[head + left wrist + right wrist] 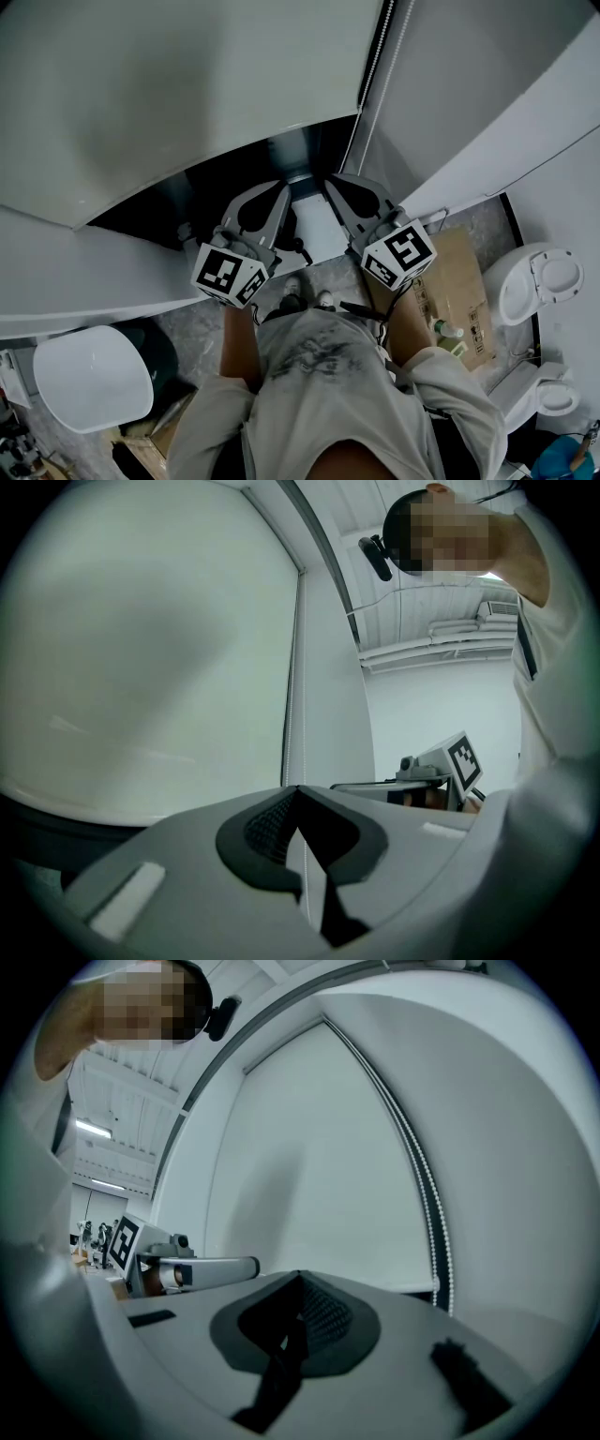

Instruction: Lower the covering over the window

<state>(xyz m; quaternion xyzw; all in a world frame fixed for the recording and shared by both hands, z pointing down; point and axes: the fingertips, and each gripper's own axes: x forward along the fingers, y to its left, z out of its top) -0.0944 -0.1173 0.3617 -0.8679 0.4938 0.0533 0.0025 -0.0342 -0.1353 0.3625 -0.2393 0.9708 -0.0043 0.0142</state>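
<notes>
Left gripper point(298, 789) and right gripper point(300, 1277) are closed and empty. The blind point(309, 1166) looks like light, limp cloth; I'd pinch the thin, slippery bead chain point(433, 1232) at two o'clock.

Bead chain point(375, 58) right of blind point(187, 94)

light: dim, even, ceiling strips point(91, 1129) | edges: fisheye vignette | jaws: blurred

Pale walls point(469, 84) frame a dark window point(178, 202); the speckled grey floor point(483, 220) carries a cardboard box point(459, 281). Strip lights point(94, 1129) line the ceiling.
</notes>
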